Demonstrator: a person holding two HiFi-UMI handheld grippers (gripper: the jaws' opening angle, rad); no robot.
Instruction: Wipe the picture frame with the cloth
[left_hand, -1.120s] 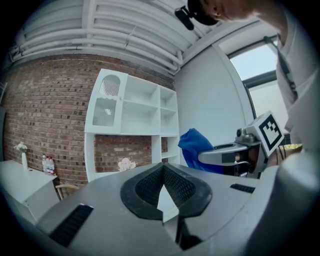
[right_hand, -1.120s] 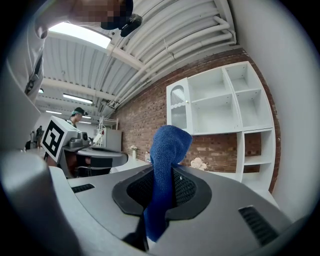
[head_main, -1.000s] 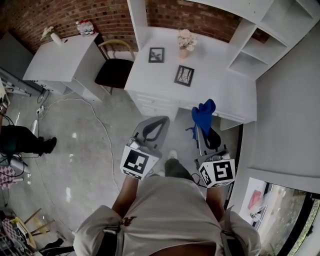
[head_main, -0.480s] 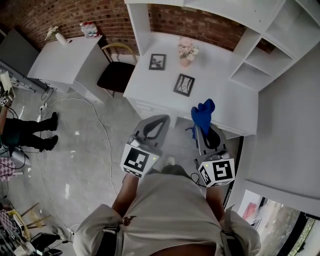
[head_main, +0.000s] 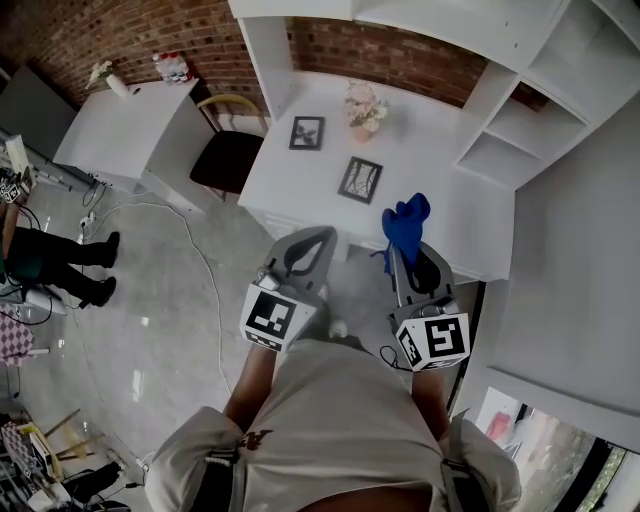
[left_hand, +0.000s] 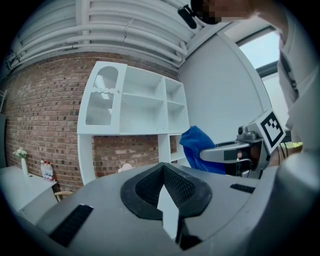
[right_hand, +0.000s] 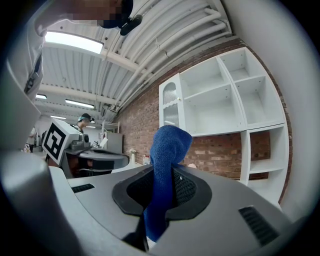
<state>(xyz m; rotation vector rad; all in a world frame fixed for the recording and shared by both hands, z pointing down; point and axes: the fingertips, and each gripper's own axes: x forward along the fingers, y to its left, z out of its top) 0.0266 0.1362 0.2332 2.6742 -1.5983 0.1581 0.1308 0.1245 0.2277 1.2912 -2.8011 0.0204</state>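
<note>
Two frames sat on the white counter (head_main: 440, 190), well ahead of both tools: a picture frame (head_main: 360, 179) nearer, a second frame (head_main: 306, 132) beyond it. The right tool (head_main: 398, 255) was clamped on the blue cloth (head_main: 406, 226), which bunched past its tip. The left tool (head_main: 316, 240) had its jaws together, empty. Wiping looked not yet begun: reaching a frame and rubbing it were both left to do.
</note>
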